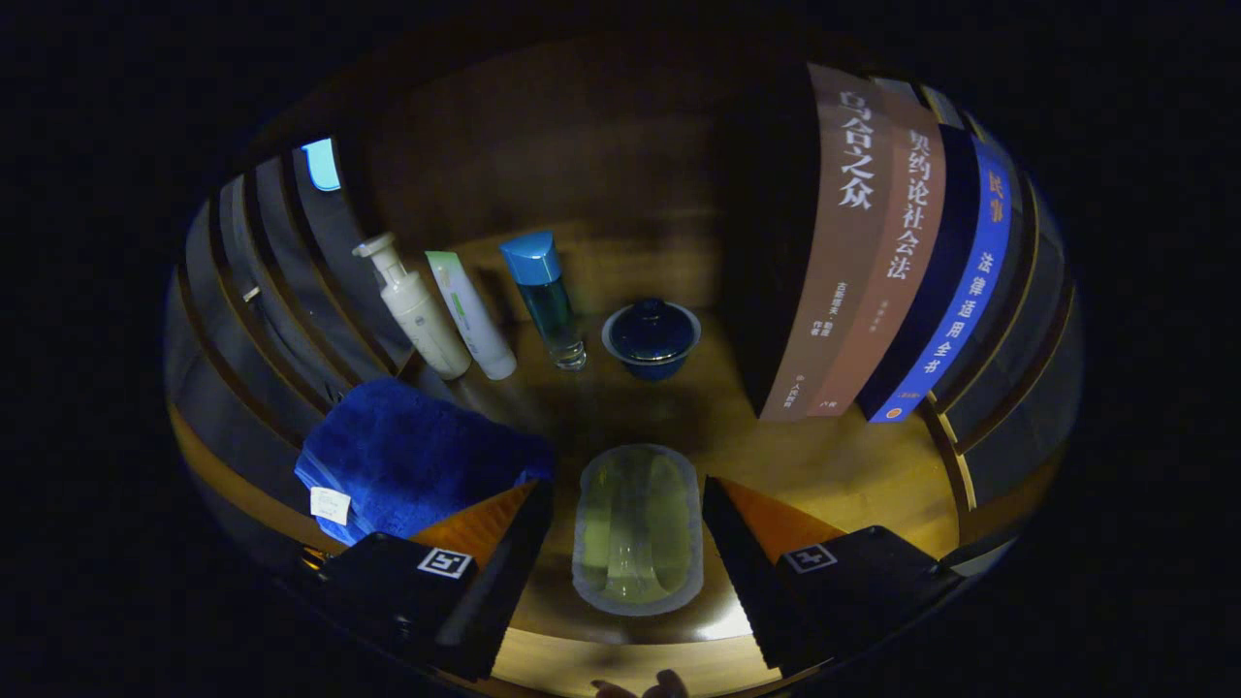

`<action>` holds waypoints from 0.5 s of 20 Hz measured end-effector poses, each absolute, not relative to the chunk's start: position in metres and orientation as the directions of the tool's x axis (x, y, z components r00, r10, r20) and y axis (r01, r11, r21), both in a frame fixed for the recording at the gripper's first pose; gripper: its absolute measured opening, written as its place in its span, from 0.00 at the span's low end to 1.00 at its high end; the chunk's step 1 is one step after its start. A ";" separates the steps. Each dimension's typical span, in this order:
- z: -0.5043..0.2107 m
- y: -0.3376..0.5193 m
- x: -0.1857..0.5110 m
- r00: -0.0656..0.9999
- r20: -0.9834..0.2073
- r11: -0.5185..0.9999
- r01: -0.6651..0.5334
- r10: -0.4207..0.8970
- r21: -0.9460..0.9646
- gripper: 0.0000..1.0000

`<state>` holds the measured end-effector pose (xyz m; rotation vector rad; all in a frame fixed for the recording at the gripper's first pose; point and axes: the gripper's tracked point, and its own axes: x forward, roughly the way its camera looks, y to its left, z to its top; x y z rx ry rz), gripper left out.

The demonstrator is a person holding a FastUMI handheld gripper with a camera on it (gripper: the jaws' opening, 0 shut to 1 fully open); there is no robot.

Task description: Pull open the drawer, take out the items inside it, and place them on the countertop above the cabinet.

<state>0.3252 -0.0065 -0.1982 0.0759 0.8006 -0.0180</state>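
Note:
A translucent oval container of yellow-green liquid (637, 528) lies on the wooden countertop (834, 465), between my two fingers. My gripper (628, 485) is open: the left finger (504, 543) stands a little clear of the container and the right finger (747, 543) is close beside it. Neither visibly presses on it. Beyond the fingers, toward the back of the countertop, stand a white pump bottle (415, 310), a white tube (472, 315), a blue-capped clear bottle (548, 301) and a dark blue lidded bowl (651, 336).
A folded blue towel (407, 456) lies just left of the left finger. A row of upright books (873, 262) stands to the right. Dark slatted panels (281, 281) close off both sides. A person's fingertips (645, 686) show below the fingers.

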 end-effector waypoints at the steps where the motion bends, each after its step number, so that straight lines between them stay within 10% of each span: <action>1: -0.195 -0.006 0.319 0.712 -0.702 0.997 0.050 0.009 0.064 1.00; 10: -0.116 0.015 0.213 0.920 -0.392 0.999 0.001 0.019 0.051 1.00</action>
